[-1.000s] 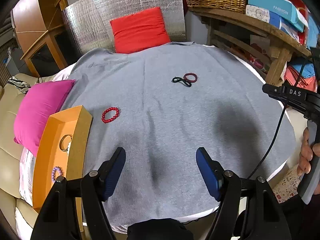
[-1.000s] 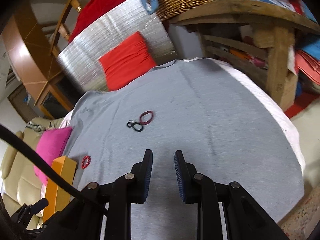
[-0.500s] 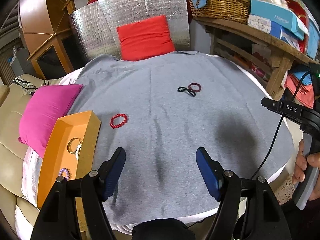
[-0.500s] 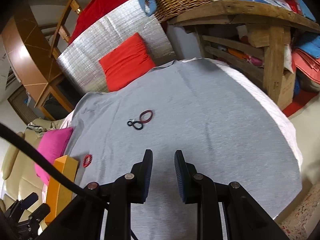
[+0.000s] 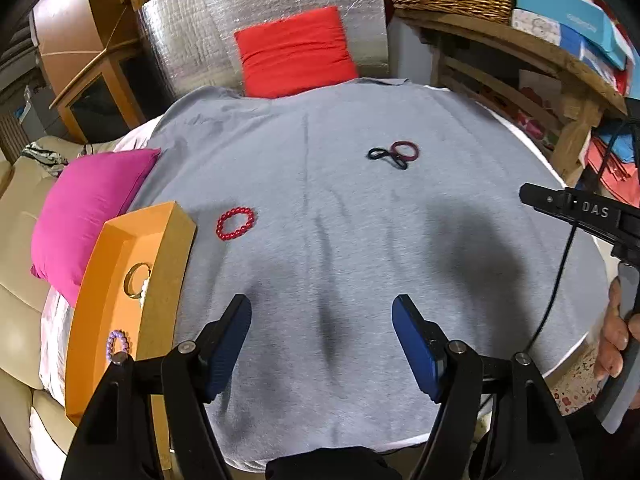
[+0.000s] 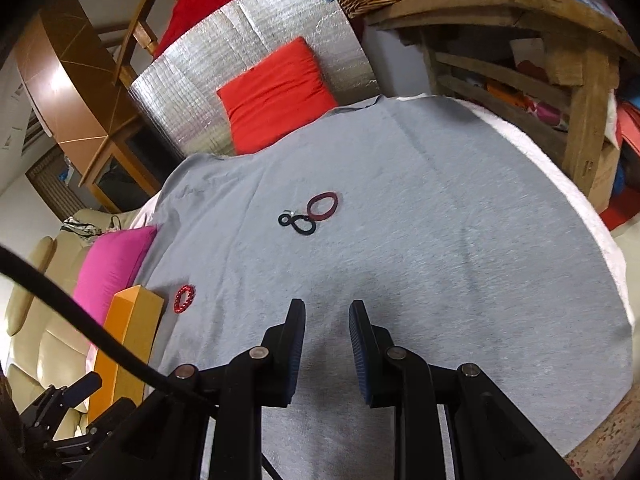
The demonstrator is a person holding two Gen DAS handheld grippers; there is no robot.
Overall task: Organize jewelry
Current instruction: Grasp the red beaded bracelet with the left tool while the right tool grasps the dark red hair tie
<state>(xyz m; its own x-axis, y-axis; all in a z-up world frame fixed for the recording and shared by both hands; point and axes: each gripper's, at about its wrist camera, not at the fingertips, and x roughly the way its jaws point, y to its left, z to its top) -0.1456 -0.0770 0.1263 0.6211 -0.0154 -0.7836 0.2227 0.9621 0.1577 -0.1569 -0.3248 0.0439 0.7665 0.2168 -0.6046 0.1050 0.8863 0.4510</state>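
A red bead bracelet (image 5: 235, 223) lies on the grey cloth beside the orange tray (image 5: 168, 264); it also shows in the right wrist view (image 6: 184, 299). A black hair tie (image 5: 387, 157) and a maroon hair tie (image 5: 405, 149) lie touching farther back, also in the right wrist view (image 6: 298, 224) (image 6: 323, 205). The tray holds a gold ring (image 5: 135, 280), white beads and a purple bead bracelet (image 5: 117, 345). My left gripper (image 5: 322, 316) is open and empty above the near cloth. My right gripper (image 6: 327, 312) is empty, its jaws narrowly apart.
A pink cushion (image 5: 84, 208) lies left of the tray. A red cushion (image 5: 294, 52) leans on a silver foil panel at the back. A wooden shelf (image 5: 520, 56) with boxes and a basket stands at the right. The right tool's body (image 5: 580, 212) hangs at the right edge.
The left wrist view has swung a little left and back, so the tray and bracelets sit more to the right. The right gripper has barely moved. No item has moved.
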